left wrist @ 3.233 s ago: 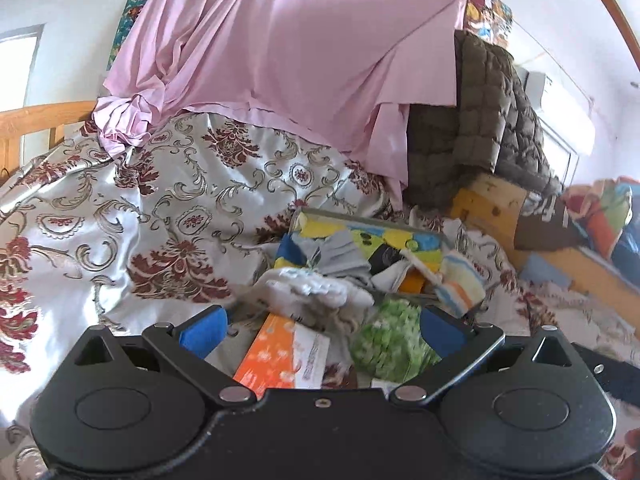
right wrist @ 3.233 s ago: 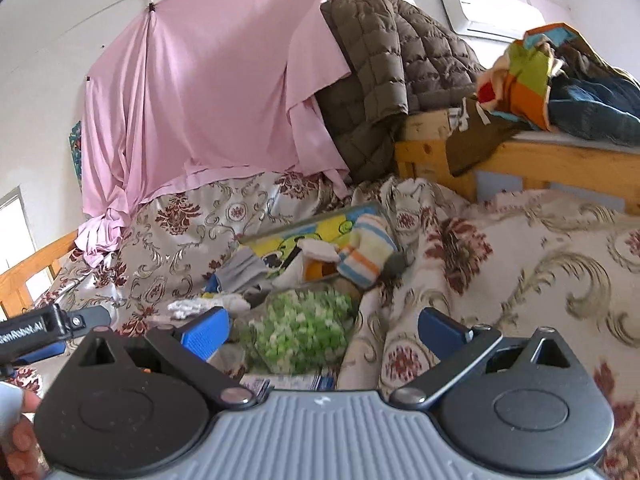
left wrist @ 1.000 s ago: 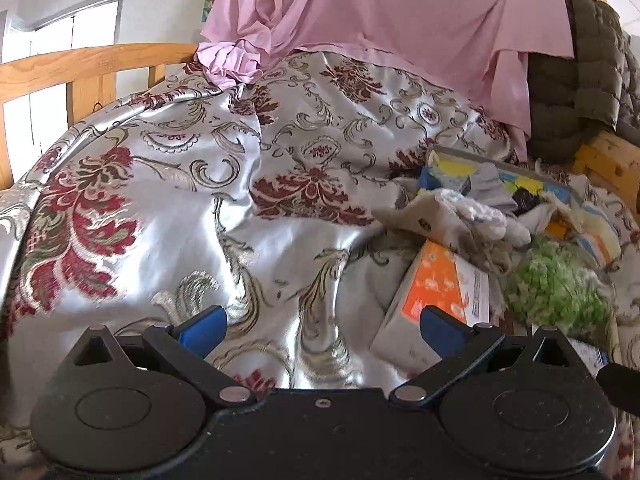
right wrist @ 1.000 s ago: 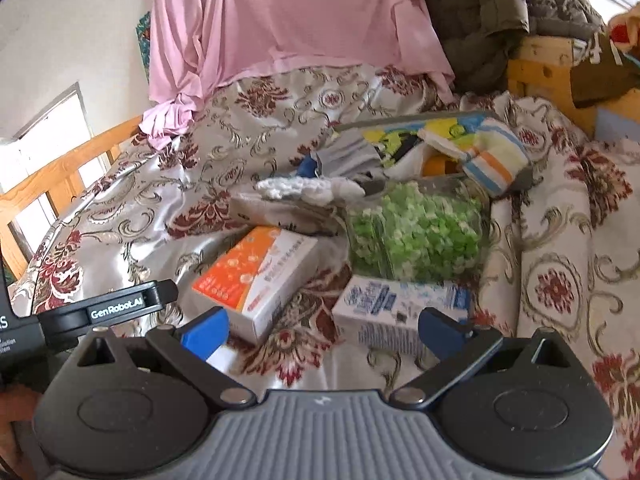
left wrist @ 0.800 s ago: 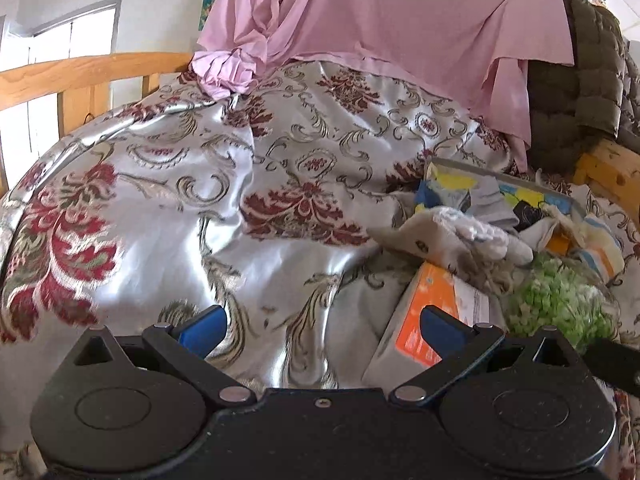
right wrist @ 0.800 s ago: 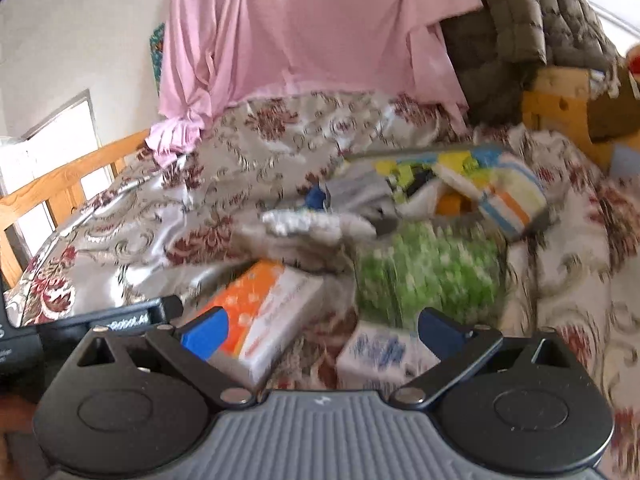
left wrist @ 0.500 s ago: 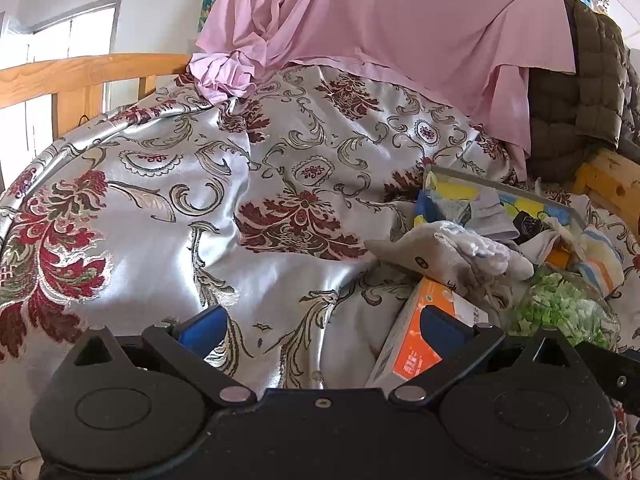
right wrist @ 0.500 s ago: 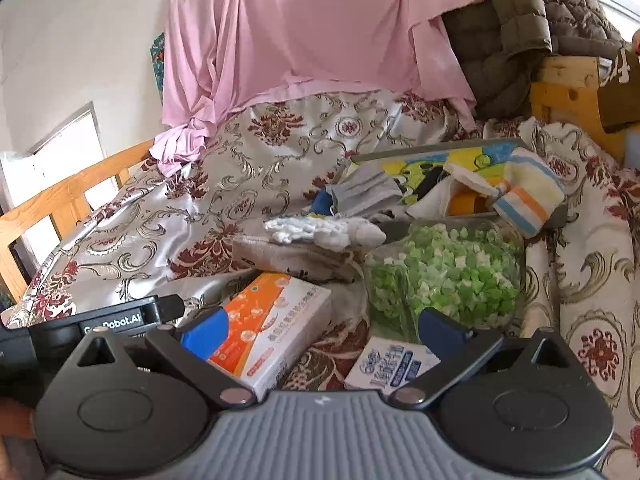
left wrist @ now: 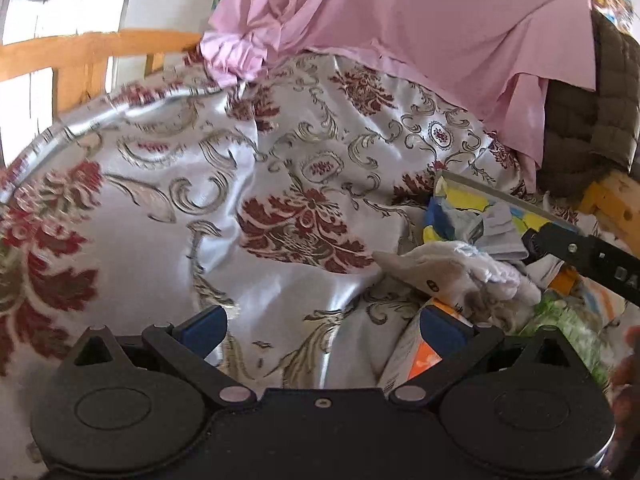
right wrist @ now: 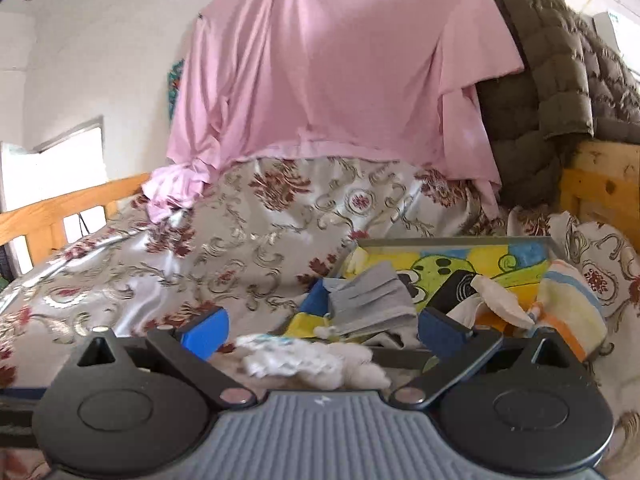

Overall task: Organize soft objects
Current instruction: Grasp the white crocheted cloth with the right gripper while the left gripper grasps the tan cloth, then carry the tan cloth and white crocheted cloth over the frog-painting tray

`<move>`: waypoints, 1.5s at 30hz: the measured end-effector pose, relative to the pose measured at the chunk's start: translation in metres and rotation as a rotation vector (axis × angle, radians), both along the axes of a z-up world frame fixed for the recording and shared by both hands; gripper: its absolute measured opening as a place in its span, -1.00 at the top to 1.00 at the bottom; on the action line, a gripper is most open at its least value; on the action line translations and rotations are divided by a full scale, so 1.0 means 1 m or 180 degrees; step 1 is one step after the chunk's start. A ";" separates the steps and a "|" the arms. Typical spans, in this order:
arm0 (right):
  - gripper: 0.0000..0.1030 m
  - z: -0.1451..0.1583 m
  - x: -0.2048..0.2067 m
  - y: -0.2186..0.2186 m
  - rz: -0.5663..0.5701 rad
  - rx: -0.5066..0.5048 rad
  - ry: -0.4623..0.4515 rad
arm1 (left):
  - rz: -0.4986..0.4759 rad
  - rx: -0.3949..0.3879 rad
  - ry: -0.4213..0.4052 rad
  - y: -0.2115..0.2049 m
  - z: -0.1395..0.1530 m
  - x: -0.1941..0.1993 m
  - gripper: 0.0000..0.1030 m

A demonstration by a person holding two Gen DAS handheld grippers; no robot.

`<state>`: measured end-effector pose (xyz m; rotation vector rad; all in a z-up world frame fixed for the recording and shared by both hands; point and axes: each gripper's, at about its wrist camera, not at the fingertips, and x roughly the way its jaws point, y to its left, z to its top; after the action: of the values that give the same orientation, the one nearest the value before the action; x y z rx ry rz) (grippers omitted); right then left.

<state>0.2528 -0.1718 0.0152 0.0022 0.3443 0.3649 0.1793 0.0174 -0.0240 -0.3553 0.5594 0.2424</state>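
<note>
A white fluffy sock (right wrist: 312, 360) lies on the bedspread right in front of my right gripper (right wrist: 320, 330), which is open with the sock low between its blue pads. Behind it stands a colourful cartoon-printed box (right wrist: 480, 258) holding a grey cloth (right wrist: 372, 300), a black item and a striped sock (right wrist: 572, 312) at its right edge. My left gripper (left wrist: 320, 324) is open over bare bedspread. In the left wrist view the white sock (left wrist: 480, 268), the box (left wrist: 472, 208), an orange tissue box (left wrist: 424, 356) and a green bag (left wrist: 576, 328) sit at the right.
A floral satin bedspread (left wrist: 200, 208) covers the bed. Pink cloth (right wrist: 332, 72) hangs behind it and a brown quilted jacket (right wrist: 552, 80) drapes over a wooden frame (right wrist: 596, 184) at right. A wooden bed rail (left wrist: 80, 52) runs along the left. The right gripper's black body (left wrist: 580, 250) crosses the left wrist view.
My right gripper has moved forward and down to the white sock, so the tissue box, green bag and blue pack have left its view. The left gripper has shifted slightly.
</note>
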 end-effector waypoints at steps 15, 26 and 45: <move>-0.99 -0.023 0.054 -0.012 0.0329 -0.0068 0.0350 | -0.0358 -0.1006 -0.0065 0.007 -0.015 0.084 -0.98; -0.95 -0.032 0.064 0.008 0.0571 -0.0232 0.0547 | -0.0275 -0.1730 0.0100 0.026 -0.040 0.118 -0.73; -0.53 -0.051 0.064 0.024 0.0551 -0.0261 0.0766 | -0.0388 -0.2091 0.0080 0.033 -0.059 0.116 -0.18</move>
<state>0.3164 -0.1474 -0.0362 -0.0646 0.5997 0.5233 0.2955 0.0500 -0.0826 -0.9512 0.6758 -0.0640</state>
